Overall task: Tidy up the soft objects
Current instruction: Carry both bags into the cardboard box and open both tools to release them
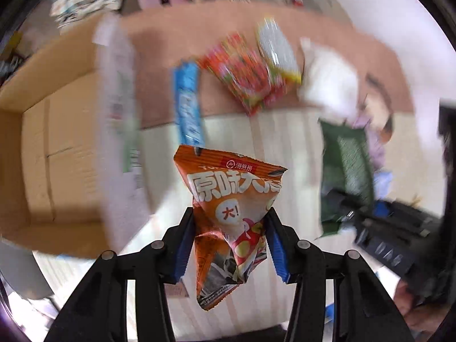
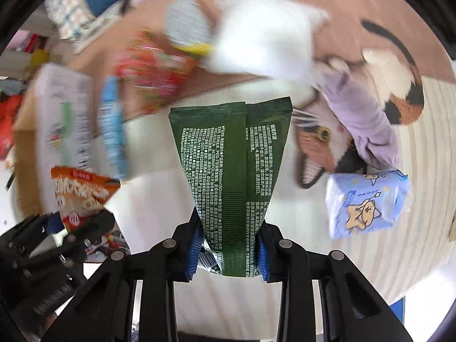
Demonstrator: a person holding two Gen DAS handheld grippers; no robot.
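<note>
My left gripper (image 1: 229, 222) is shut on an orange snack packet (image 1: 228, 199) and holds it in the air above the rug. My right gripper (image 2: 230, 236) is shut on a dark green packet (image 2: 232, 171) with white print, also held up. Each gripper shows in the other's view: the right one with the green packet (image 1: 344, 171) at the right, the left one with the orange packet (image 2: 79, 193) at the lower left. An open cardboard box (image 1: 42, 156) lies to the left.
On the cat-pattern rug (image 2: 399, 91) lie a red packet (image 1: 245, 71), a blue stick packet (image 1: 186, 102), a white soft item (image 2: 265, 31), a lilac cloth (image 2: 362, 116), a blue tissue pack (image 2: 367, 202) and a white-green packet (image 1: 119, 85). The scene is motion-blurred.
</note>
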